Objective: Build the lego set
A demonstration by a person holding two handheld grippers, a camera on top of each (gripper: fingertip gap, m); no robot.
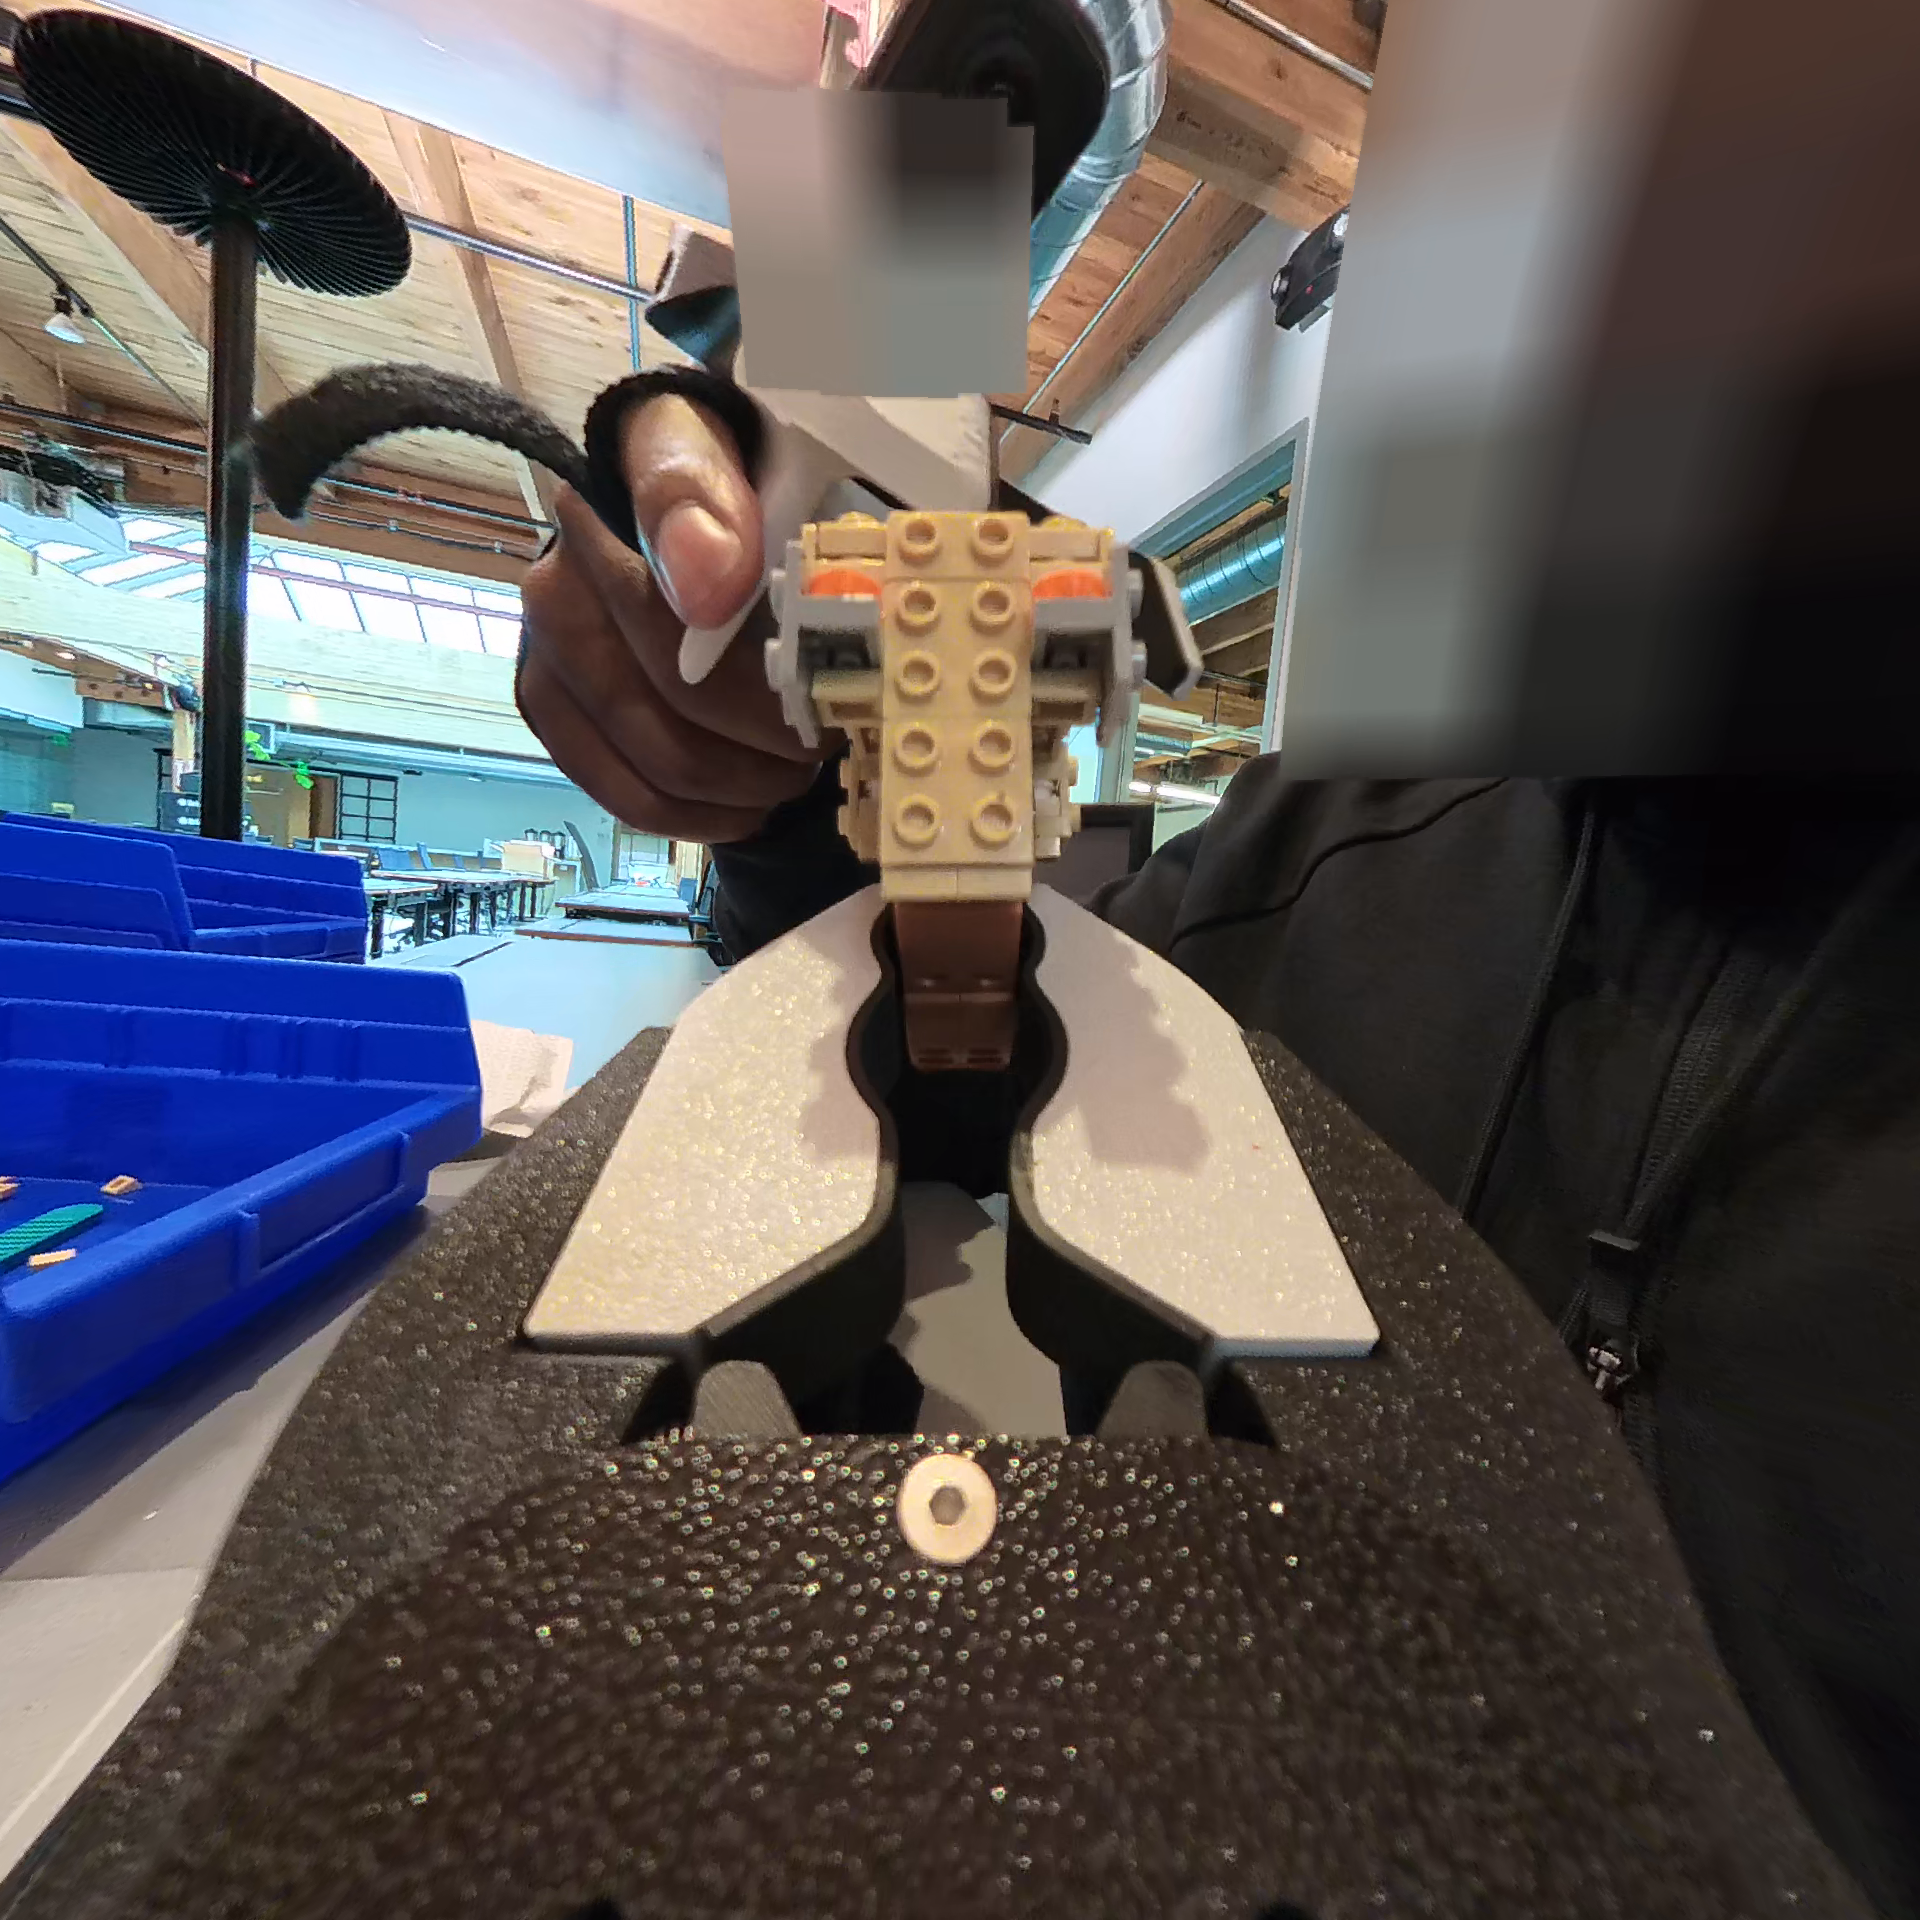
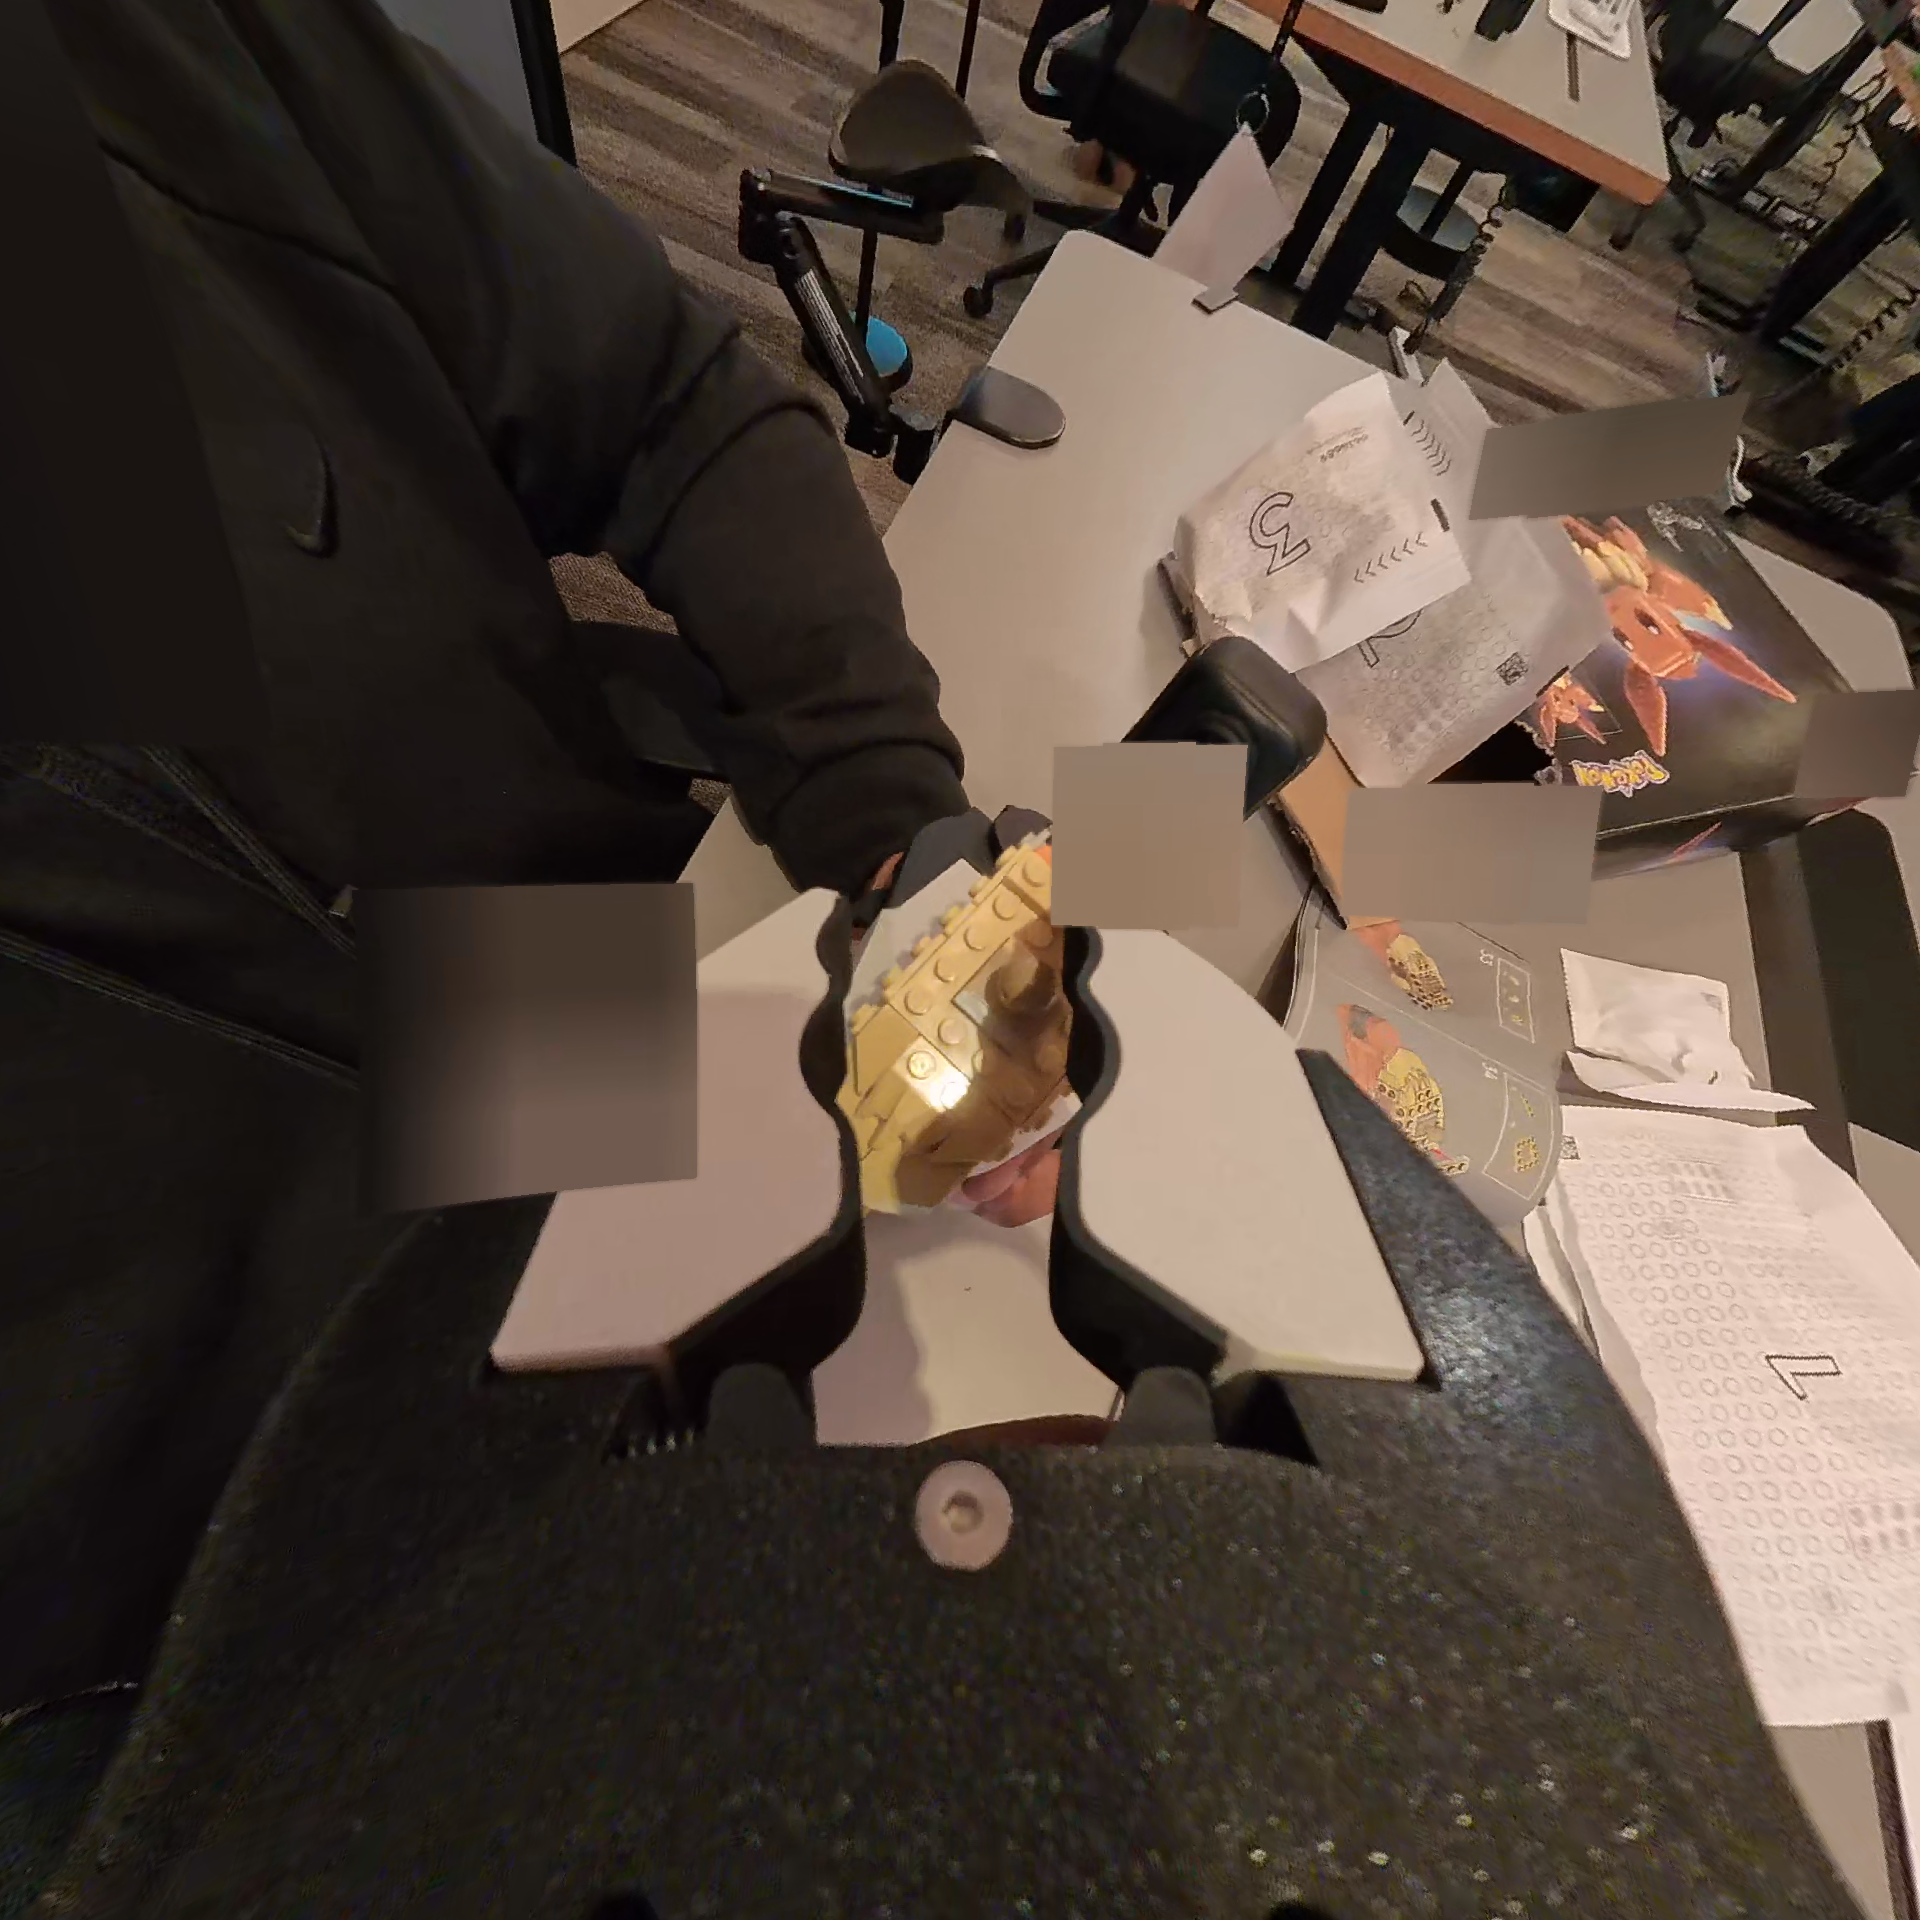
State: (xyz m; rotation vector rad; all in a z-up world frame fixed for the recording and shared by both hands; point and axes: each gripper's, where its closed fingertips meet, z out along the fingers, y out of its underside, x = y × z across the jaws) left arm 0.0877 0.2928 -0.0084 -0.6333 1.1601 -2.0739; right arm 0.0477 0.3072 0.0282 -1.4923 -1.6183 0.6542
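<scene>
Person in a black jacket (image 1: 1558,1039) fills the right side of the left wrist view and the left side of the right wrist view. Grey table (image 2: 1091,416) carries a dark printed box (image 2: 1714,707), white paper bags (image 2: 1340,551), an open booklet (image 2: 1455,1049) and a printed sheet (image 2: 1766,1403). 2 blue bins (image 1: 208,1091) stand left of the left gripper; the near 1 holds a few small loose pieces, too small to tell apart.

Left gripper (image 1: 956,997) has its fingers nearly together, clamped on the brown bottom end of the lego model (image 1: 956,707). Model stands up above the fingertips, off the table: tan plate 2 studs wide and 5 long down the middle, grey side pieces, 2 orange round bits near the top. Hand (image 1: 644,665) with a black strap sits just left of the model, thumb by its upper left corner; contact unclear.

Right gripper (image 2: 961,1039), seen in its own view, has fingers a moderate gap apart, with the tan model (image 2: 935,1029) between them. Model meets the left finger's inner edge; touch on the right finger can't be told, so grip can't be told. Fingertip (image 2: 1013,1195) shows under the model.
</scene>
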